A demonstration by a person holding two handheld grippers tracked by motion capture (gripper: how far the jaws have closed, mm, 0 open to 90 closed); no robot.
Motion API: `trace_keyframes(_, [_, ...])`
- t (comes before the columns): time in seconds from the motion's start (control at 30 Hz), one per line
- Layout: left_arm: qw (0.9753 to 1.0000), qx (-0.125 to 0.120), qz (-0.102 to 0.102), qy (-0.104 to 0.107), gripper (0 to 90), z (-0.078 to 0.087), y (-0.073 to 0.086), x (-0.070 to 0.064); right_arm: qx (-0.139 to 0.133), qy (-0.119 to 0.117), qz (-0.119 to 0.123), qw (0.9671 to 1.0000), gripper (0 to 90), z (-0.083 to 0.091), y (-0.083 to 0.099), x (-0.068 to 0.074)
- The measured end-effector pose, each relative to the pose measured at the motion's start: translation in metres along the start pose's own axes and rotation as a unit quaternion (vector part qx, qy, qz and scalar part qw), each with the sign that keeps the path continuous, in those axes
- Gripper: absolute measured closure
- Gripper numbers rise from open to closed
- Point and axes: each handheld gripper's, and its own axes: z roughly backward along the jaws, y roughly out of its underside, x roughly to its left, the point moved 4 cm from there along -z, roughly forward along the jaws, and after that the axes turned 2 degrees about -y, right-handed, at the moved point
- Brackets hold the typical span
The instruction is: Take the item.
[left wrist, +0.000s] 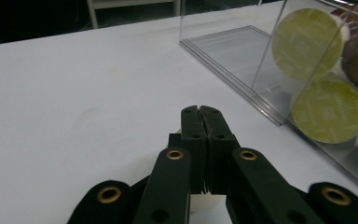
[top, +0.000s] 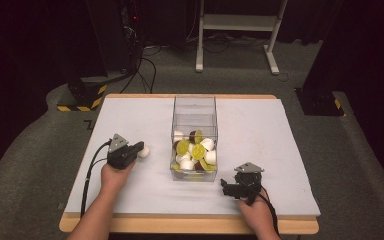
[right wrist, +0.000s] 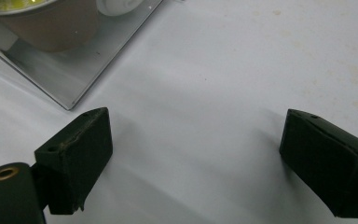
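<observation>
Right gripper [top: 228,188]: nearest the person, resting low on the table's white mat [top: 290,150] just off the near right corner of the clear box. Its jaws stand wide apart with bare mat between them in the right gripper view [right wrist: 196,154]; it holds nothing.

Left gripper [top: 139,150]: to the left of the box, jaws pressed together at the tips in the left gripper view [left wrist: 200,135]. A white capsule [top: 144,152] sits right at those tips in the high view, and a pale rounded shape shows beneath the jaws up close [left wrist: 207,201]. Whether it is pinched or only lies under the gripper, I cannot tell.

Clear box [top: 194,120]: tall open-topped acrylic bin in the middle of the mat, its near half heaped with coffee capsules [top: 196,150], white and brown bodies with yellow-green foil lids.

Step in hand: as I judge it, carrying the loose white capsule over into the box.

Doing it well: confirm the grip on the capsule body before lifting; raise it above the wall's top edge, since the walls stand tall; release over the open far half rather than on the heap.

Risk: a round, light capsule can slip from closed tips or bounce off the pile.

Right gripper's part: stay put, ready to steady the box wall.
</observation>
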Motion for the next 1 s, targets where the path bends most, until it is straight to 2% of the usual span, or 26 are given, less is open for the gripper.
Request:
trace_keyframes(0.07, [0.9999,0.007,0.005,0.009,80.5,0.001,0.002,-0.003,0.000,0.000,0.000,1.0000,9.2,0.000,0.000,0.000])
trace_keyframes(0.13, [0.9995,0.014,0.019,0.019,67.0,0.002,0.003,-0.004,0.000,0.000,0.000,1.0000,9.2,0.000,0.000,0.000])
trace_keyframes(0.2, [0.9989,0.016,0.036,0.026,61.9,0.006,0.002,-0.004,0.000,0.000,0.000,1.0000,9.2,0.000,0.000,0.000])
trace_keyframes(0.4, [0.9975,0.009,0.053,0.045,50.5,0.028,-0.006,-0.004,0.000,0.000,0.000,1.0000,9.2,0.000,0.000,0.000])
trace_keyframes(0.5, [0.9976,0.010,0.055,0.041,49.2,0.039,-0.004,0.000,0.000,0.001,0.000,1.0000,9.2,0.000,0.000,0.000])
trace_keyframes(0.6, [0.9982,0.022,0.050,0.024,49.3,0.049,0.004,0.007,0.000,0.001,0.000,1.0000,9.2,0.000,0.000,0.000])
trace_keyframes(0.63, [0.9988,0.032,0.035,0.014,49.2,0.053,0.009,0.012,0.000,0.001,0.000,1.0000,9.2,0.000,0.000,0.000])
trace_keyframes(0.67, [0.9989,0.036,0.030,0.007,48.6,0.054,0.013,0.014,0.000,0.001,0.000,1.0000,9.2,0.000,0.000,0.000])
trace_keyframes(0.7, [0.9905,-0.039,0.131,-0.012,48.3,0.046,0.011,0.005,0.000,0.001,0.000,1.0000,9.2,0.000,0.000,0.000])
trace_keyframes(0.73, [0.9889,-0.045,0.140,-0.020,47.5,0.047,0.015,0.006,0.000,0.001,0.000,1.0000,9.2,0.000,0.000,0.000])
trace_keyframes(0.77, [0.9929,-0.019,0.113,-0.029,46.9,0.052,0.022,0.012,0.000,0.001,0.000,1.0000,9.2,0.000,0.000,0.000])
trace_keyframes(0.8, [0.9978,0.048,0.033,-0.032,45.8,0.062,0.031,0.024,0.000,0.001,0.000,1.0000,9.2,0.000,0.000,0.000])
trace_keyframes(0.83, [0.9965,0.074,0.001,-0.038,44.6,0.067,0.036,0.030,0.000,0.001,0.000,1.0000,9.2,0.000,0.000,0.000])
trace_keyframes(1.0, [0.9924,0.109,-0.016,-0.055,34.0,0.070,0.046,0.029,0.000,0.001,0.000,1.0000,9.2,0.000,0.000,0.000])
